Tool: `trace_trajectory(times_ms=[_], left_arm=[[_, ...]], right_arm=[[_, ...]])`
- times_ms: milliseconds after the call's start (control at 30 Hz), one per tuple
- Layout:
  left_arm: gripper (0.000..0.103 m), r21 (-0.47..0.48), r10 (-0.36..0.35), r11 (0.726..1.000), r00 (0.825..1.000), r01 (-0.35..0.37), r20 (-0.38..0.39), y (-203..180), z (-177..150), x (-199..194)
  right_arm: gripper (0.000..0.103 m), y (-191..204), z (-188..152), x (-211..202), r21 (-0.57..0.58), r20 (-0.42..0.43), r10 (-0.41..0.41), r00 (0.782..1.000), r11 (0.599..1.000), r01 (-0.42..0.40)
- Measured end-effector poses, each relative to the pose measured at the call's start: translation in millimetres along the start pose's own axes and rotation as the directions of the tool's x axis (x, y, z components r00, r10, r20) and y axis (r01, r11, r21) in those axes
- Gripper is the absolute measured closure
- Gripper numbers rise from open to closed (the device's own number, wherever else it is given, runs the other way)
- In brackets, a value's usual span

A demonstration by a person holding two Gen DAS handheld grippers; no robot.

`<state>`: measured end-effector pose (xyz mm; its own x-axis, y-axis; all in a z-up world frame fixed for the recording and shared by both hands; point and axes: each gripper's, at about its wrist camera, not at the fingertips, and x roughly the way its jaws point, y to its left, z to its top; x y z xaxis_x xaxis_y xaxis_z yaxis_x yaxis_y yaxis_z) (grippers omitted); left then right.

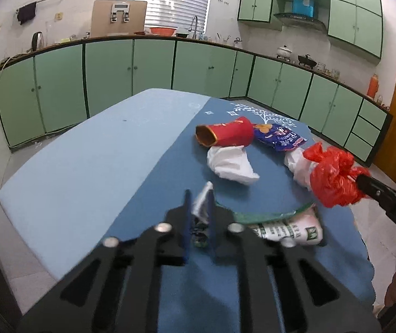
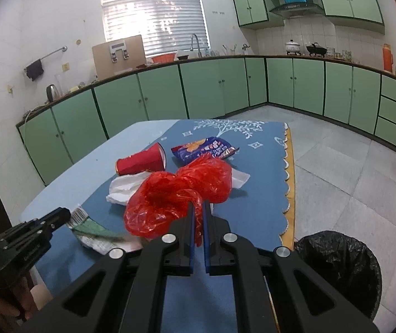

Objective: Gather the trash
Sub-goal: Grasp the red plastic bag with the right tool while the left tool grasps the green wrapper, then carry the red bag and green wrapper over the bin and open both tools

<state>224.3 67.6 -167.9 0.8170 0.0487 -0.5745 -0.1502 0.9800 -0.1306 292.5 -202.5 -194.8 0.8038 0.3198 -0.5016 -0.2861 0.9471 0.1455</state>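
Observation:
My left gripper is shut on a silver and green wrapper, which also shows in the right wrist view. My right gripper is shut on a red plastic bag and holds it above the table; the bag shows at the right of the left wrist view. On the blue tablecloth lie a red paper cup on its side, a blue snack packet, a crumpled white tissue and a white and green wrapper.
A bin lined with a black bag stands on the floor just right of the table. A round glass mat lies on the cloth. Green cabinets line the far walls. The tiled floor lies to the right.

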Motion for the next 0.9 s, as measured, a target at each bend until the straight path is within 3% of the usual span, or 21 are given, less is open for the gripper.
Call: trace_trajectory(times_ms=[33,67,200,300,433,567,633,900], left_arm=[[0.064,-0.005,-0.009,1.0,1.0,0.009,-0.019,0,0,4],[0.06,-0.008,-0.011,1.0,0.999,0.011,-0.03,0,0,6],[0.057,0.005,-0.02,1.0,0.998,0.021,-0.051,-3,-5,13],[0.063,-0.007,-0.042,0.999,0.997,0.042,-0.061,-1,-7,20],[0.078,-0.03,-0.048,0.998,0.998,0.047,-0.031,1,-3,19],[0.08,-0.022,-0.049,0.999,0.999,0.049,0.0,-2,-1,11],[0.087,-0.022,-0.055,0.998,0.998,0.055,0.021,-5,0,5],[0.087,0.0,-0.087,0.996,0.988,0.088,0.127,-24,21,-25]], right_arm=[[0.098,0,-1,0,0.0,-0.002,-0.003,1.0,1.0,0.003],[0.098,-1,-1,-1,0.001,-0.004,-0.006,1.0,1.0,0.006],[0.098,-4,-1,-1,0.006,-0.006,-0.014,1.0,1.0,0.014],[0.098,-6,-1,-1,0.013,-0.008,-0.014,1.0,1.0,0.014],[0.098,-7,-2,-1,0.017,-0.013,-0.016,1.0,1.0,0.016],[0.098,-8,-1,-5,0.018,-0.005,-0.016,1.0,1.0,0.016],[0.098,-8,1,-10,0.014,0.009,-0.016,1.0,1.0,0.015],[0.099,-20,10,-45,0.016,0.072,-0.013,0.997,1.0,0.012]])
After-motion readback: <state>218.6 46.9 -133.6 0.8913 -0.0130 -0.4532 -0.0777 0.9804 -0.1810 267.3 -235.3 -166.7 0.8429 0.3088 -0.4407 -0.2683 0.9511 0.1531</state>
